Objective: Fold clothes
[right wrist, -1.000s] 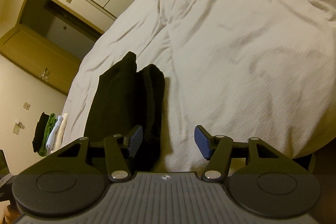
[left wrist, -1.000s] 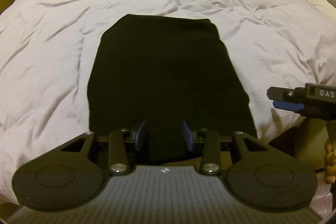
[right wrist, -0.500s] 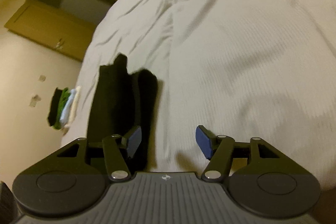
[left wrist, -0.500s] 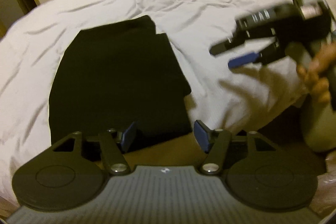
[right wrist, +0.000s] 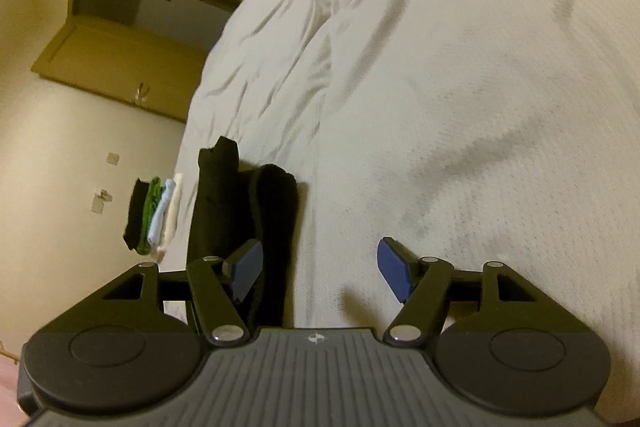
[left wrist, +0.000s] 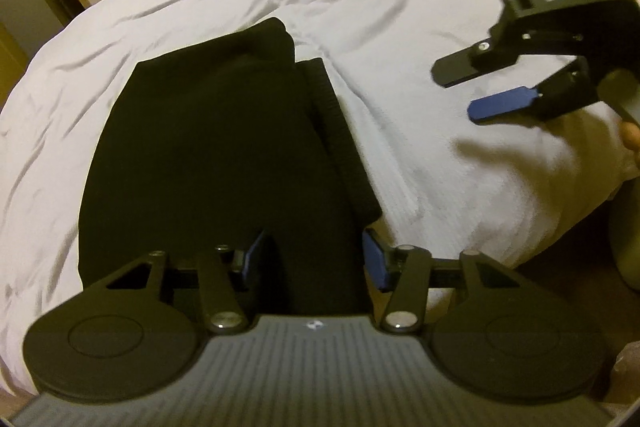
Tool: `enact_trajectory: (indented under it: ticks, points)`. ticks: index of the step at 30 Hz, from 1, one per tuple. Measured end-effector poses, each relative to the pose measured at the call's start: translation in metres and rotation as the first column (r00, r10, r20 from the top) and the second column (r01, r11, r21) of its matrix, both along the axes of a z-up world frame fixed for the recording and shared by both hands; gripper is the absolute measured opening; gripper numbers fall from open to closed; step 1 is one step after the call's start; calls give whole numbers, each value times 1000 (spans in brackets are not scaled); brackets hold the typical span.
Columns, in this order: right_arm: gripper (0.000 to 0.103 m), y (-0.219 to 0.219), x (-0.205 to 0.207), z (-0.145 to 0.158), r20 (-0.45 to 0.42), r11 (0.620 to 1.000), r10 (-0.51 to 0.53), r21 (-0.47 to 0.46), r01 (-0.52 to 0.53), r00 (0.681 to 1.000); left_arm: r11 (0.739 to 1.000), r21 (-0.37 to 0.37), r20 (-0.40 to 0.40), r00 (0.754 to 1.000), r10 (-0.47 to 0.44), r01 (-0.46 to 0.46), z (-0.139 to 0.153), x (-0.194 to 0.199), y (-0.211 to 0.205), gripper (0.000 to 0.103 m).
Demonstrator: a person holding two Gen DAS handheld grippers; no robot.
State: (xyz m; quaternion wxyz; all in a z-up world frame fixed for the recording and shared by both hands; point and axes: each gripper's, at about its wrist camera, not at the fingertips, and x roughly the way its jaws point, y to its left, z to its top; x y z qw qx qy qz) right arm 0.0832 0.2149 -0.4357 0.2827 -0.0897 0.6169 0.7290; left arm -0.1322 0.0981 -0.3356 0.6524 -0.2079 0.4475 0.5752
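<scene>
**A:** Where's the garment?

**B:** The folded black garment [left wrist: 224, 155] lies on the white duvet [left wrist: 420, 39], at the near edge. My left gripper [left wrist: 316, 259] hangs over its near hem, jaws just narrowing but still spread, pinching nothing, placed, I judge, to catch that hem for another fold.

**A:** And the other?

**B:** The right gripper [left wrist: 468, 95] hovers right of it above bare duvet, jaws widening, empty.

**A:** Obstacles?

**B:** None. A stack of folded clothes [right wrist: 154, 215] sits far left, well apart.

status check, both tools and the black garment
Left tool open, just closing, over black garment. Right tool open, empty, over white duvet. Nothing in the way.
</scene>
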Motion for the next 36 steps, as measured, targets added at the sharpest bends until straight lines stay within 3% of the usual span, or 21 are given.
enact_trajectory:
  ticks: [8, 14, 18, 24, 27, 31, 33, 36]
  points:
    - [69, -5, 1, 6, 18, 998, -51, 22, 50, 999, 997, -25, 49, 996, -68, 70, 2, -8, 10, 53]
    - [70, 18, -13, 11, 115, 1000, 11, -18, -9, 993, 982, -142, 98, 989, -114, 128, 9, -16, 40, 54]
    - [70, 35, -20, 27, 174, 994, 67, -101, -50, 982, 966, -253, 93, 995, -36, 59, 25, -13, 60, 52]
    - [70, 70, -26, 74, 193, 968, 167, -216, -125, 967, 919, -382, 44, 991, 127, -101, 57, -5, 89, 54]
    - [70, 103, -44, 102, 208, 952, 273, -202, -232, 939, 890, -398, 61, 961, 269, -224, 74, -7, 92, 57]
    - [70, 141, -71, 127, 186, 903, 417, -197, -382, 890, 821, -397, 92, 873, 479, -409, 88, -13, 81, 57]
    - [70, 149, -79, 134, 164, 882, 458, -208, -423, 874, 784, -402, 97, 830, 549, -472, 89, -15, 72, 57]
    - [71, 154, -88, 127, 137, 848, 512, -237, -473, 848, 758, -371, 84, 793, 603, -537, 87, -12, 63, 57]
